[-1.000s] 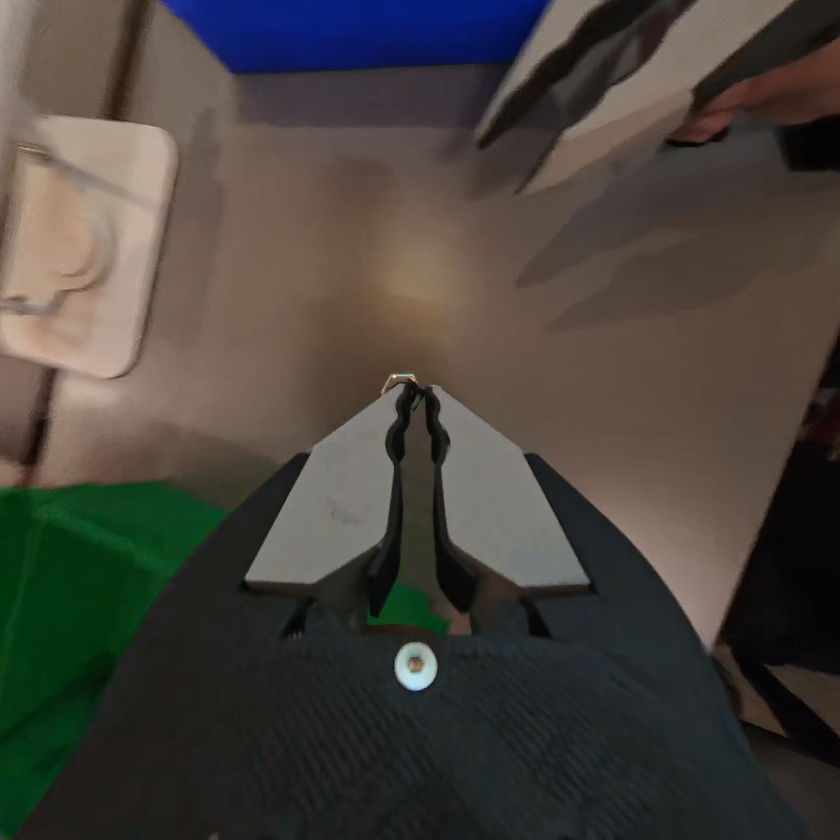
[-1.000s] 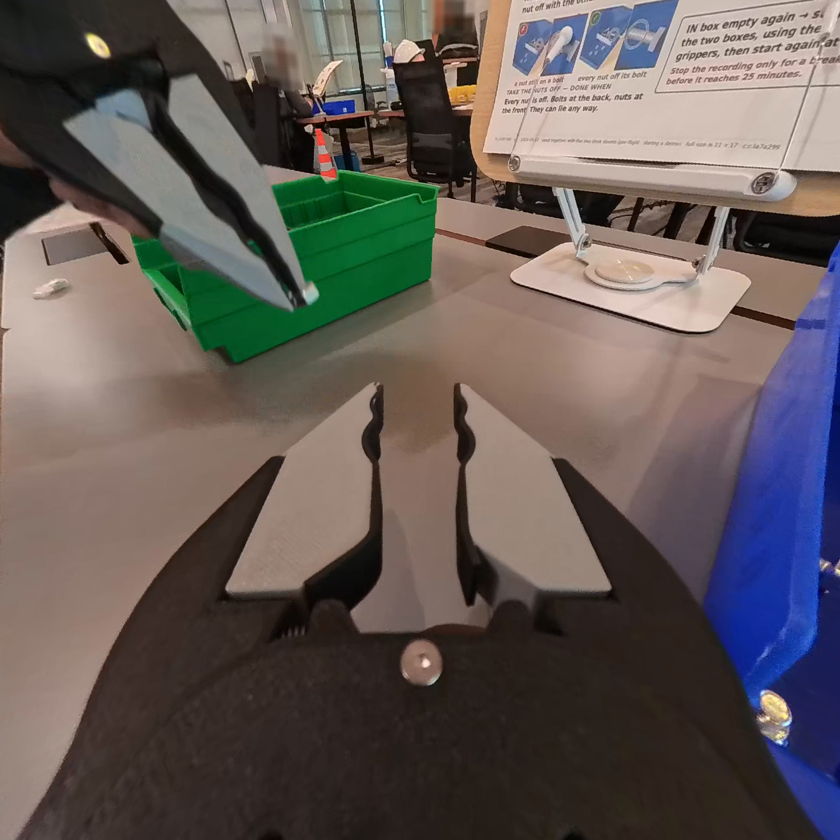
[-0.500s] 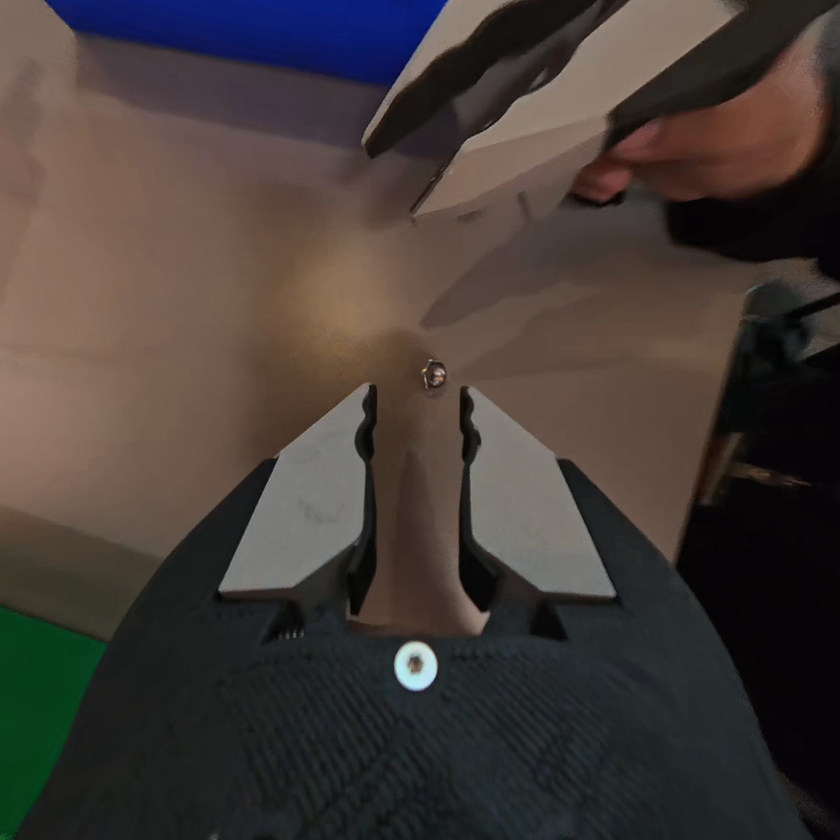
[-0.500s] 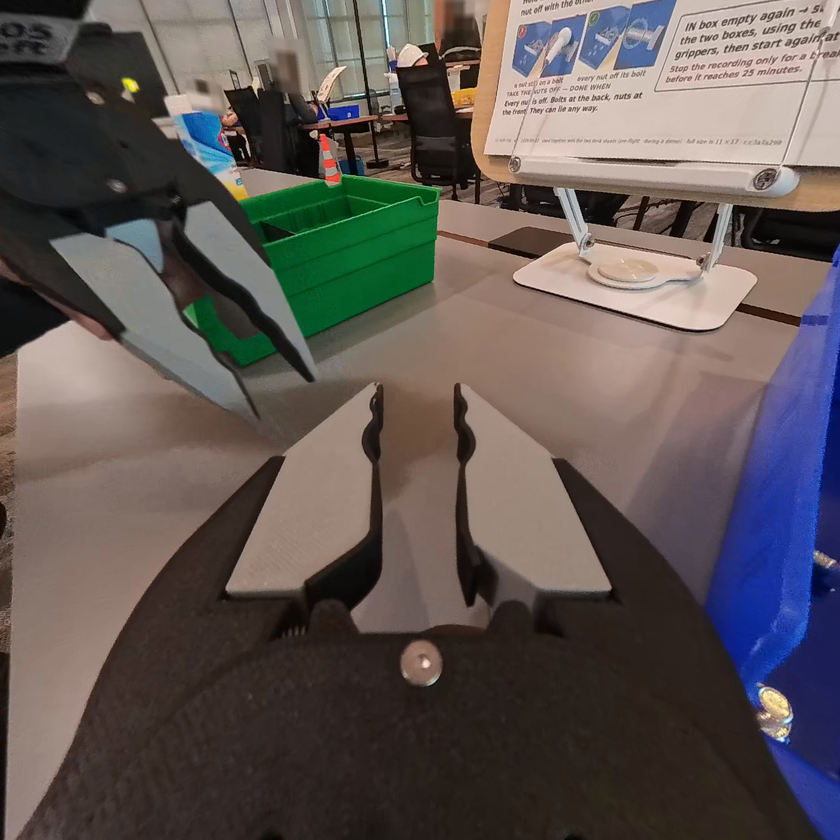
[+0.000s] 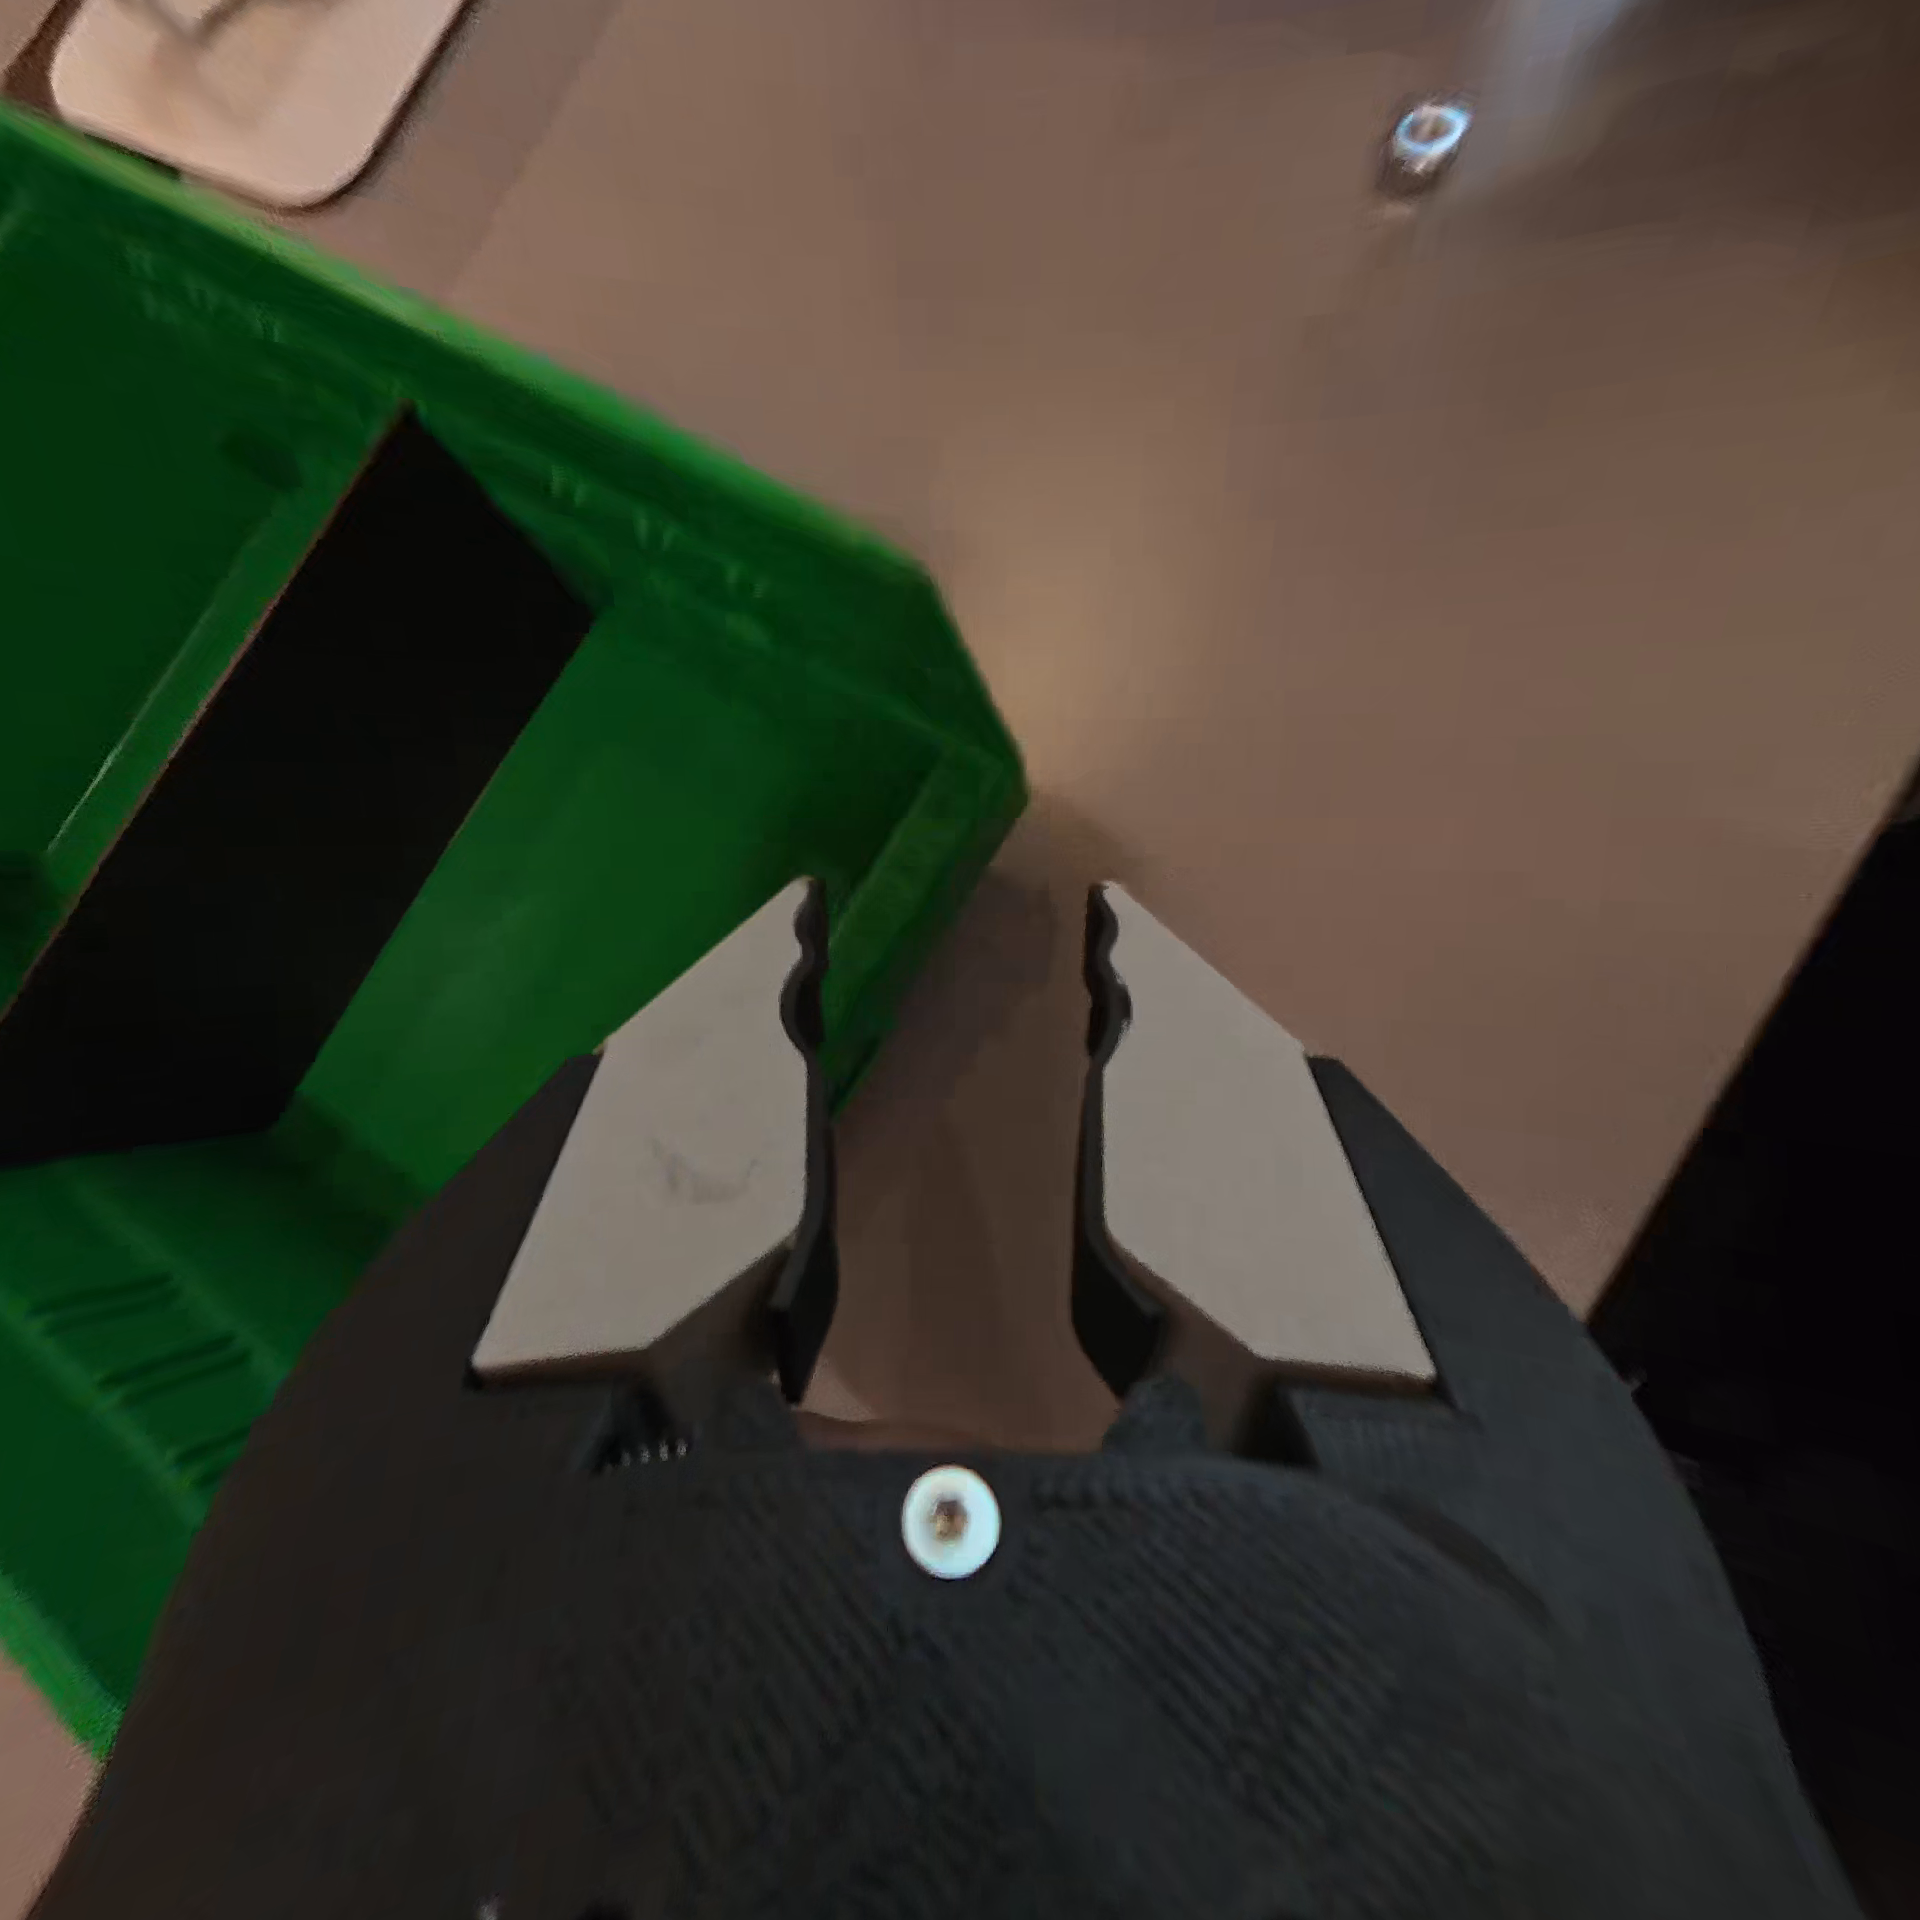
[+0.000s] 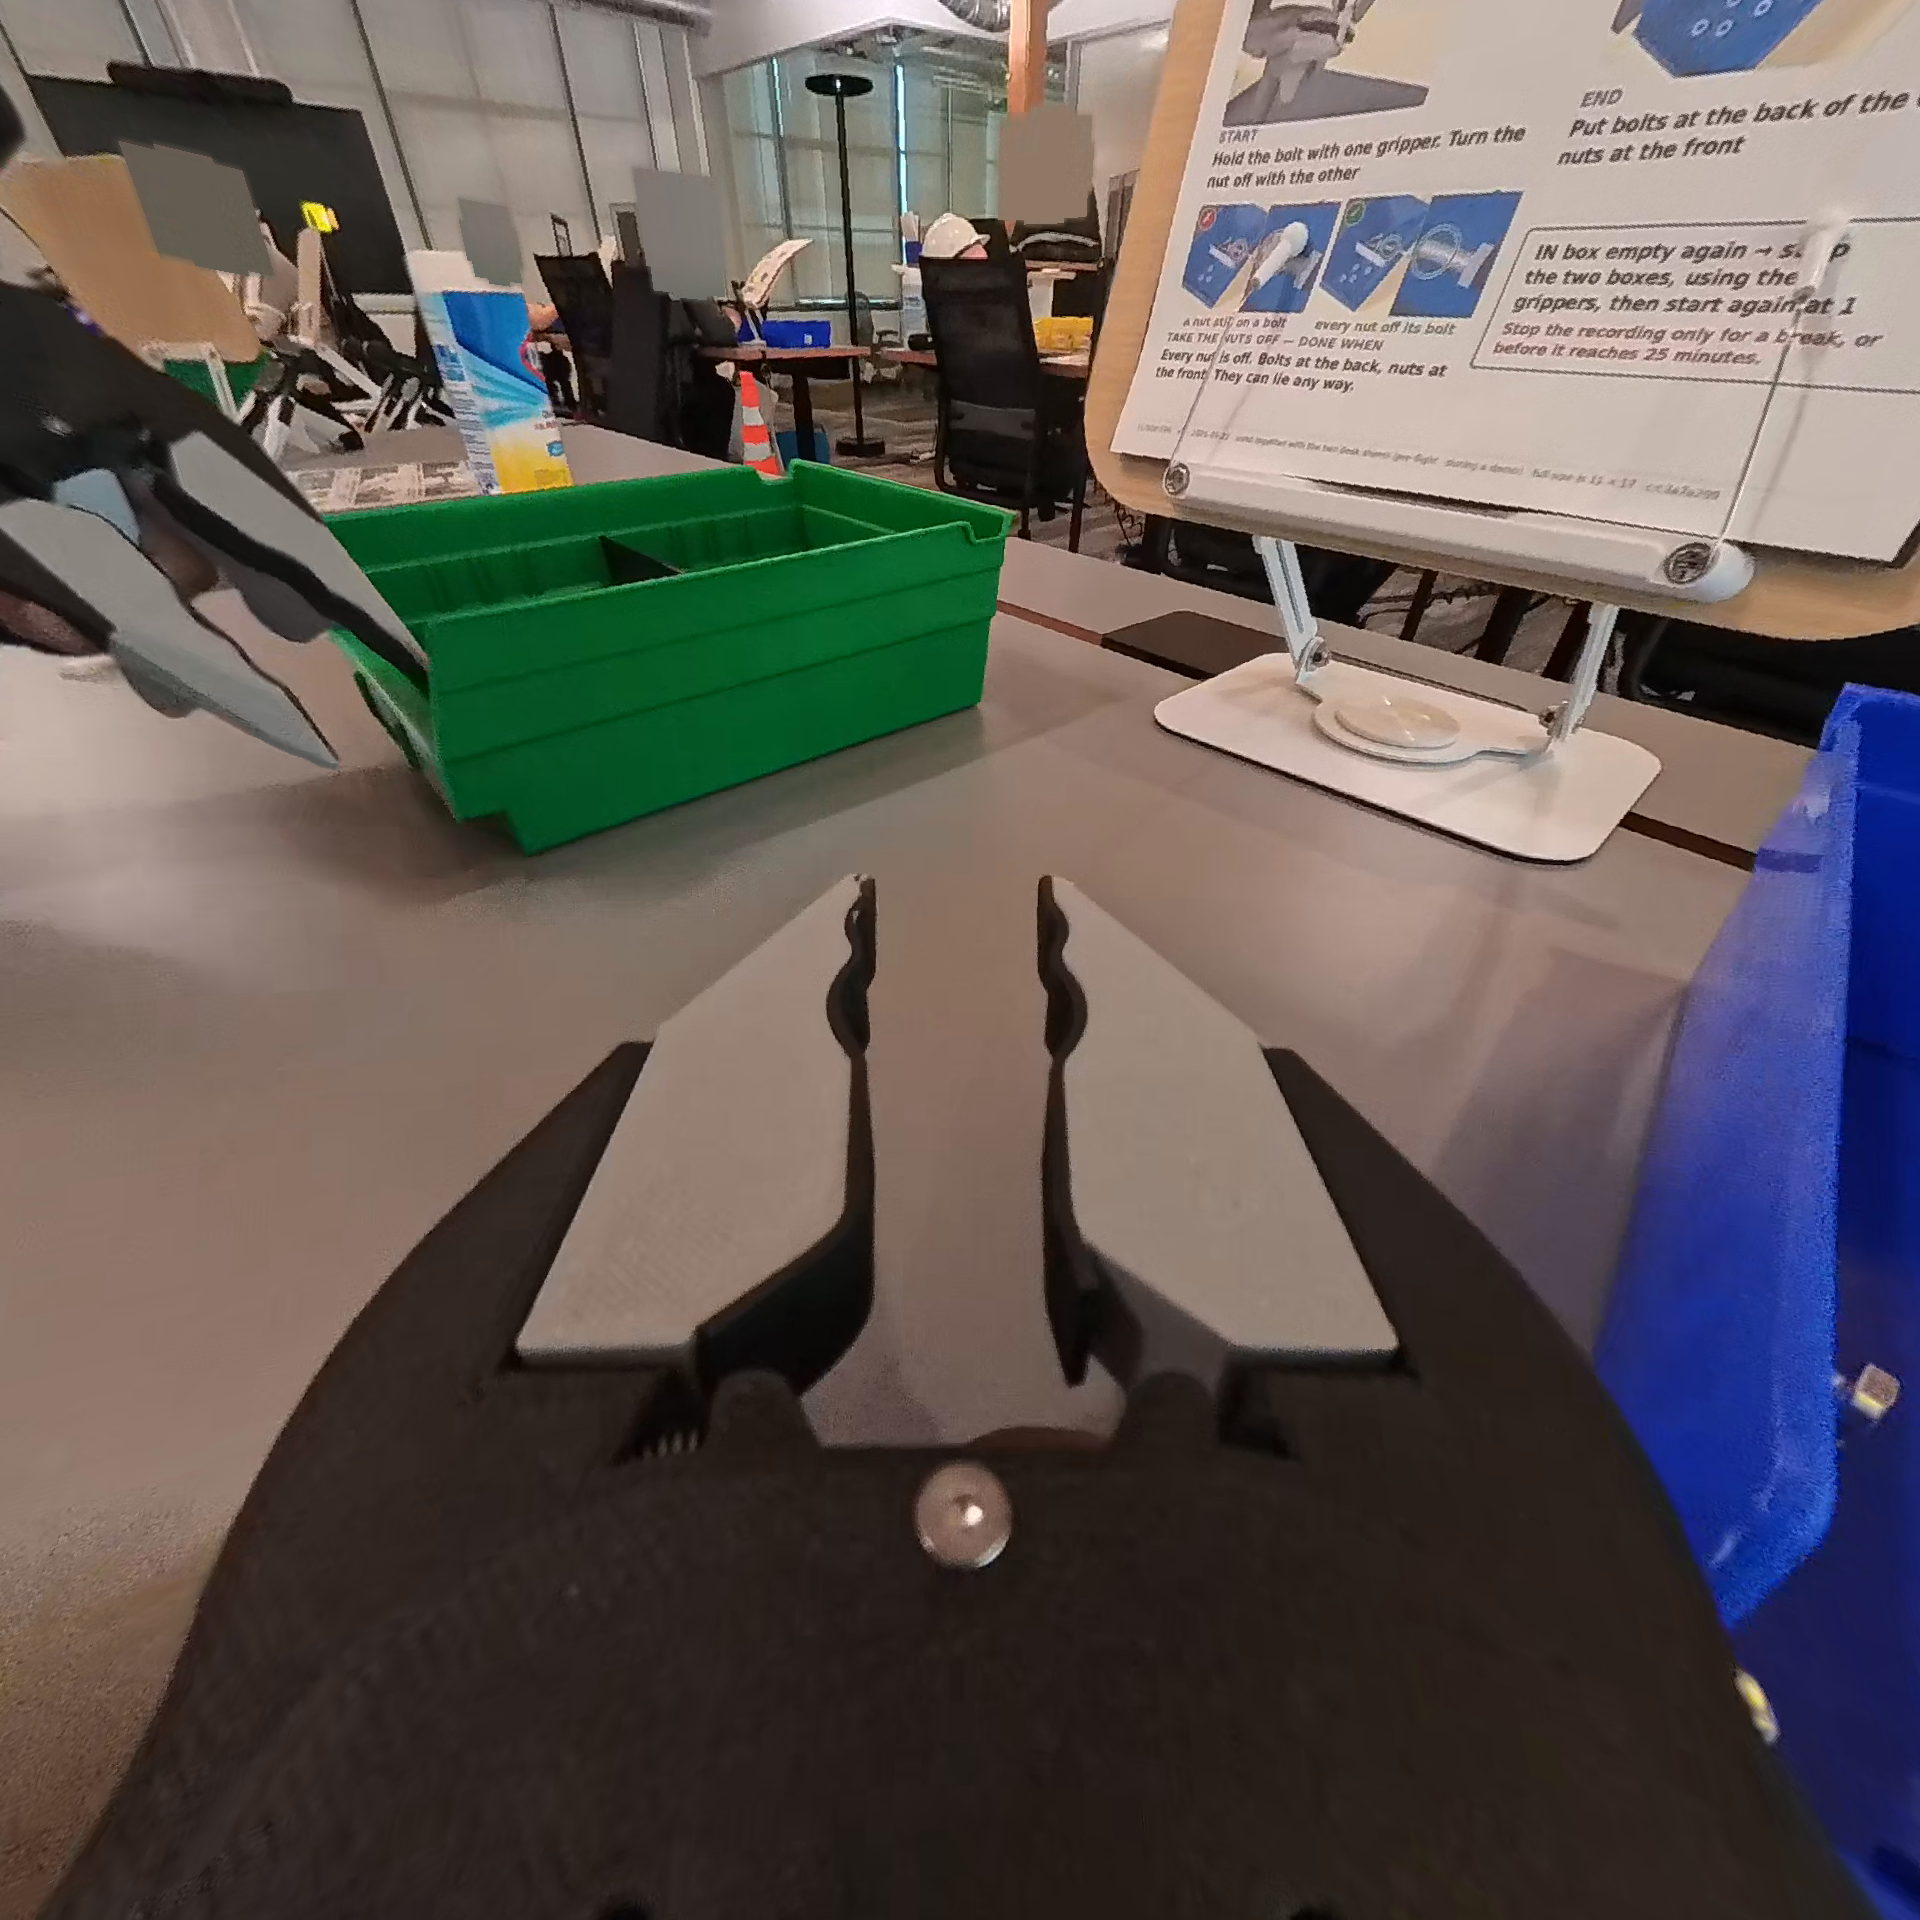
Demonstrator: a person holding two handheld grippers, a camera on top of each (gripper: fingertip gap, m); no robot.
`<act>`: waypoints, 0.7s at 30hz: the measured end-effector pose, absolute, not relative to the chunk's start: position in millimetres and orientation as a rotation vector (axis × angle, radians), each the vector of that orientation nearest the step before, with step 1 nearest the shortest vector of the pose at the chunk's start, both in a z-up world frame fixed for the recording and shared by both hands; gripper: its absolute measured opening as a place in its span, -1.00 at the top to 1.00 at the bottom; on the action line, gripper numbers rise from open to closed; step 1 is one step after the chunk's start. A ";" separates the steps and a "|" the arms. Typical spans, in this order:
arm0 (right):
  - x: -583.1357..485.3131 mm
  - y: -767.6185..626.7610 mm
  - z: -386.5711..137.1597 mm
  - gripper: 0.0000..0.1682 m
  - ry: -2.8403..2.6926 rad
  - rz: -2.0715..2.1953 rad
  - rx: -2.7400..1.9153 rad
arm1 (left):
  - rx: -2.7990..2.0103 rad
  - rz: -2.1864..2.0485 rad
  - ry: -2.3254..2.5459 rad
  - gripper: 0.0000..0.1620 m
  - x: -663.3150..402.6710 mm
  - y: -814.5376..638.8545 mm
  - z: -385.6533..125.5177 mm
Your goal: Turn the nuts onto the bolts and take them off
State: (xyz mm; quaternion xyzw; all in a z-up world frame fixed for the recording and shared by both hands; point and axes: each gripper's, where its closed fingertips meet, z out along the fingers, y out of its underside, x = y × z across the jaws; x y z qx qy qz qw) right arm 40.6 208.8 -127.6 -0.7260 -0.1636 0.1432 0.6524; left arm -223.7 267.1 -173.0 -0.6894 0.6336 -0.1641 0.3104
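Left wrist view: the left tongs [image 5: 951, 904] are spread apart and empty, tilted steeply down over the near corner of the green bin [image 5: 665, 727], one tip overlapping its rim. A lone nut [image 5: 1425, 140] lies on the bare worktop [image 5: 1351, 520] well apart from them, probably a part parked there until a bolt is fetched. A black divider [image 5: 260, 779] splits the bin, likely to keep nuts and bolts apart.

Right wrist view: the right tongs [image 6: 956, 899] also stand apart with nothing between them, held low and nearly level above the worktop, pointing at the instruction stand [image 6: 1403, 748]. The blue bin [image 6: 1766, 1195] sits just beside them on the right, a small bolt head [image 6: 1875, 1392] showing at its side. The left tongs appear far left, angled down beside the green bin
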 end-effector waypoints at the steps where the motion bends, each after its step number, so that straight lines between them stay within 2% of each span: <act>1: 41.3 211.6 -128.8 0.67 -0.364 0.332 -1.650 | -1.837 -0.411 1.688 0.40 -231.8 273.1 -180.1; 6: 43.5 229.0 -138.2 0.68 -0.333 0.364 -1.689 | -1.878 -0.316 1.810 0.42 -257.3 298.7 -208.3; 7: 42.9 232.1 -137.6 0.68 -0.329 0.370 -1.686 | -1.854 -0.276 1.836 0.59 -259.8 304.6 -208.8; 13: 25.0 243.8 -130.0 0.69 -0.347 0.463 -1.654 | -1.897 -0.407 2.058 0.71 -263.9 300.8 -206.8; 16: 14.7 241.8 -128.9 0.69 -0.381 0.494 -1.653 | -1.989 -0.439 2.138 0.71 -273.9 304.3 -187.7; 21: 8.8 231.5 -122.3 0.69 -0.388 0.555 -1.634 | -2.116 -0.554 2.163 0.69 -270.4 315.5 -123.4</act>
